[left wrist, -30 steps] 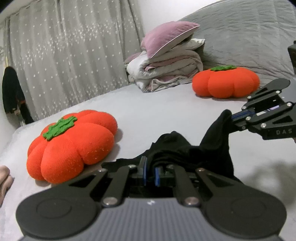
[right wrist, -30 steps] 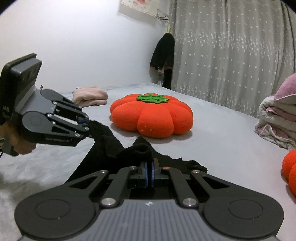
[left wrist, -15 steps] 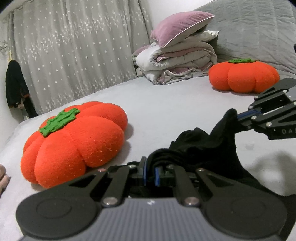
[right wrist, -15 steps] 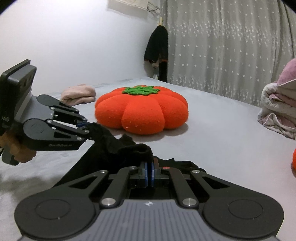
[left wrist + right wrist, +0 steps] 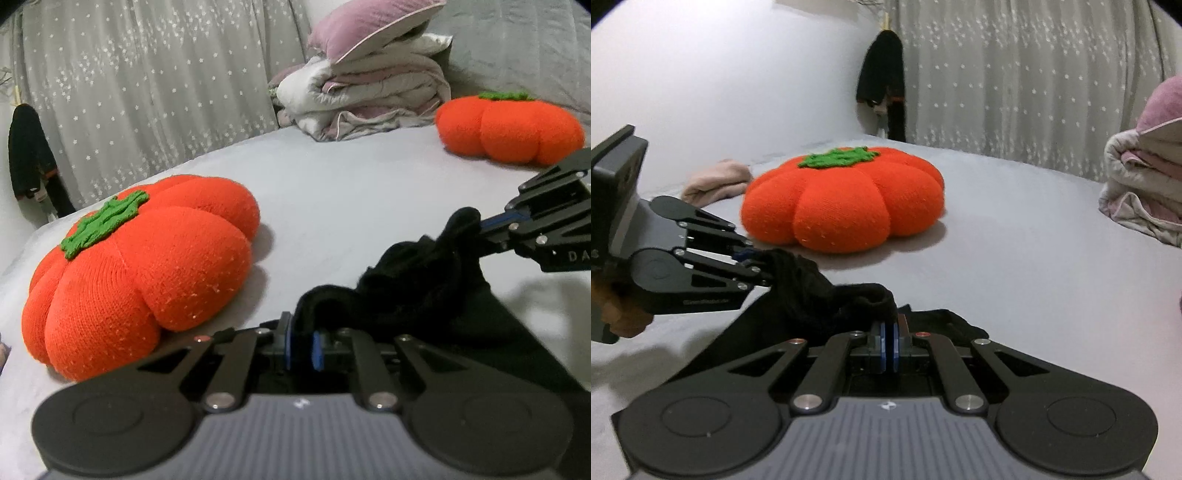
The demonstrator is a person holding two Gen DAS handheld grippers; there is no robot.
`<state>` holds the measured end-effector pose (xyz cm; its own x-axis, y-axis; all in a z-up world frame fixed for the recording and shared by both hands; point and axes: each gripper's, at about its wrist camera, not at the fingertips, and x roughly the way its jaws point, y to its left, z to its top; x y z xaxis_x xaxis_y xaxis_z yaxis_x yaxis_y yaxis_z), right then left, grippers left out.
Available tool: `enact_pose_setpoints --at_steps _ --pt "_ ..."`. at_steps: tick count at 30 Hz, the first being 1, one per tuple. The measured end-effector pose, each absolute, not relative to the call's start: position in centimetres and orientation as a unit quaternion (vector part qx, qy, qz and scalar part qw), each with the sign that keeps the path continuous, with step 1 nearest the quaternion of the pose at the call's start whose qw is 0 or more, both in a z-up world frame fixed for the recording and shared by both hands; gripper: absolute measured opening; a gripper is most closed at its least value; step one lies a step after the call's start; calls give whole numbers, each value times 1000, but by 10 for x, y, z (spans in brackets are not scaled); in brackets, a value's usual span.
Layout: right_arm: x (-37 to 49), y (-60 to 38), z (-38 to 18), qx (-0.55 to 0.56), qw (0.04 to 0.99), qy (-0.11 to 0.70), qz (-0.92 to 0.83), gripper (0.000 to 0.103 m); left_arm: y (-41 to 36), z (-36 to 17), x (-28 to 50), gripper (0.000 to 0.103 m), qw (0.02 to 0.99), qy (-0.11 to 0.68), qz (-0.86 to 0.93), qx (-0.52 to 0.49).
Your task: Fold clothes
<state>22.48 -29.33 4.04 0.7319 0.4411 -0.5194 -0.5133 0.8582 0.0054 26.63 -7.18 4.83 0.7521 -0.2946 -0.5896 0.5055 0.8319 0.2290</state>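
A pale grey bed (image 5: 351,192) fills the room, backed by a star-dotted grey curtain (image 5: 1015,74) and a bare white wall (image 5: 720,74); two orange pumpkin cushions (image 5: 140,273) (image 5: 509,129), stacked bedding (image 5: 365,99) and a hanging dark garment (image 5: 884,77)

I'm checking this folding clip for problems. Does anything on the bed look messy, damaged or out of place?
Nothing looks damaged or spilled. The black garment is bunched rather than flat, pinched by the left gripper and right gripper. A pink cloth lies crumpled behind the orange pumpkin cushion.
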Motion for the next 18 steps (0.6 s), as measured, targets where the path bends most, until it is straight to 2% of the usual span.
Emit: enact_pose_setpoints --at_steps 4,6,8,18 --pt "235 -290 31 -70 926 275 249 4 -72 41 274 15 915 284 -207 198" --pt "240 -288 26 -72 925 282 245 4 -71 39 279 21 915 288 -199 198" --pt "245 -287 23 -73 924 287 241 4 -70 38 284 22 916 292 -194 196" --pt "270 -287 13 -47 927 308 210 4 -59 38 288 23 921 292 -189 176"
